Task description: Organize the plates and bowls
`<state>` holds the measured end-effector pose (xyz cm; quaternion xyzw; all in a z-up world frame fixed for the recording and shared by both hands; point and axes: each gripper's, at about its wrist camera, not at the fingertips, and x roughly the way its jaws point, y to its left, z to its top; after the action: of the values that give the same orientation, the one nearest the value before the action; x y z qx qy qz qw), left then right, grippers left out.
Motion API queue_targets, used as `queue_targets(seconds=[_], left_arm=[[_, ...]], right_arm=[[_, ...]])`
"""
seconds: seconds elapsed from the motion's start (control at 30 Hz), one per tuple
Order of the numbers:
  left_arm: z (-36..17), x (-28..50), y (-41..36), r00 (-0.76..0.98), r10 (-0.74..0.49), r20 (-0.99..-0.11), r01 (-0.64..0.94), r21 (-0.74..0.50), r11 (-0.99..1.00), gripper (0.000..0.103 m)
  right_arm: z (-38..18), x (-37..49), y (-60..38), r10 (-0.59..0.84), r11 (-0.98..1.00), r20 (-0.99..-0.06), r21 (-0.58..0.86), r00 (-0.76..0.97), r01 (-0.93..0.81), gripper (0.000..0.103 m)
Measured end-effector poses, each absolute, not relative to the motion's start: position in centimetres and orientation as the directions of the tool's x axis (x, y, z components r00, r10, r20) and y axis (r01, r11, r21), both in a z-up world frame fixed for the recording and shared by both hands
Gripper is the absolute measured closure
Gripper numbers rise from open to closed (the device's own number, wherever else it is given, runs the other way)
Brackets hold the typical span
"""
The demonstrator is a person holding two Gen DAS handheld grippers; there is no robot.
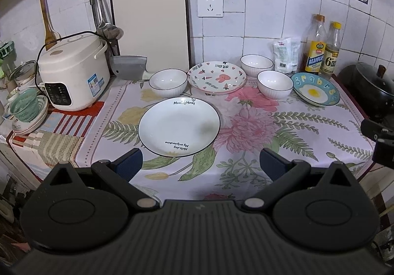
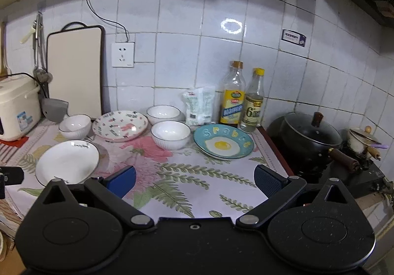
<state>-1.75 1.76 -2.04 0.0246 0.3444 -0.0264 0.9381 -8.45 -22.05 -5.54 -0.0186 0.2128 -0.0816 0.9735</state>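
On the floral cloth lie a white plate (image 1: 179, 126) (image 2: 67, 161), a pink-patterned plate (image 1: 216, 76) (image 2: 120, 125) and a blue egg plate (image 1: 315, 88) (image 2: 223, 141). Three white bowls stand among them: a left bowl (image 1: 168, 82) (image 2: 74, 126), a back bowl (image 1: 256, 65) (image 2: 164, 114) and a right bowl (image 1: 275, 83) (image 2: 171, 134). My left gripper (image 1: 200, 164) is open and empty, just in front of the white plate. My right gripper (image 2: 194, 180) is open and empty, over the cloth in front of the egg plate.
A rice cooker (image 1: 71, 73) stands at the left, with a cutting board (image 1: 151, 26) and a cleaver (image 1: 129, 68) behind. Two bottles (image 2: 242, 97) and a bag (image 2: 198, 106) stand at the wall. A black pot (image 2: 310, 135) sits on the stove at the right.
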Motion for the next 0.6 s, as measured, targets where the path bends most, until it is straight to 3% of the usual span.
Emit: queue_targets(seconds=[0.33,0.47,0.6], left_arm=[[-3.2,1.4,6.6,0.801,-0.015,-0.599,-0.011,-0.039,0.999,0.000],[-5.0,3.8,9.3,0.772,-0.054,-0.633,-0.022,-0.112,0.993,0.000],[-7.0,6.0,10.8,0.760,-0.039,-0.649,-0.038,-0.105,0.994,0.000]], right_arm=[[-6.4,-6.1,-18.7,0.008,0.989,-0.302,-0.138,0.953,-0.052,0.000],[-8.3,-3.9,-16.5,0.160,0.970,-0.299,-0.129,0.941,-0.206,0.000],[-9.8,-1.1,-14.8,0.251,0.948,-0.340,-0.104,0.906,-0.302,0.000]])
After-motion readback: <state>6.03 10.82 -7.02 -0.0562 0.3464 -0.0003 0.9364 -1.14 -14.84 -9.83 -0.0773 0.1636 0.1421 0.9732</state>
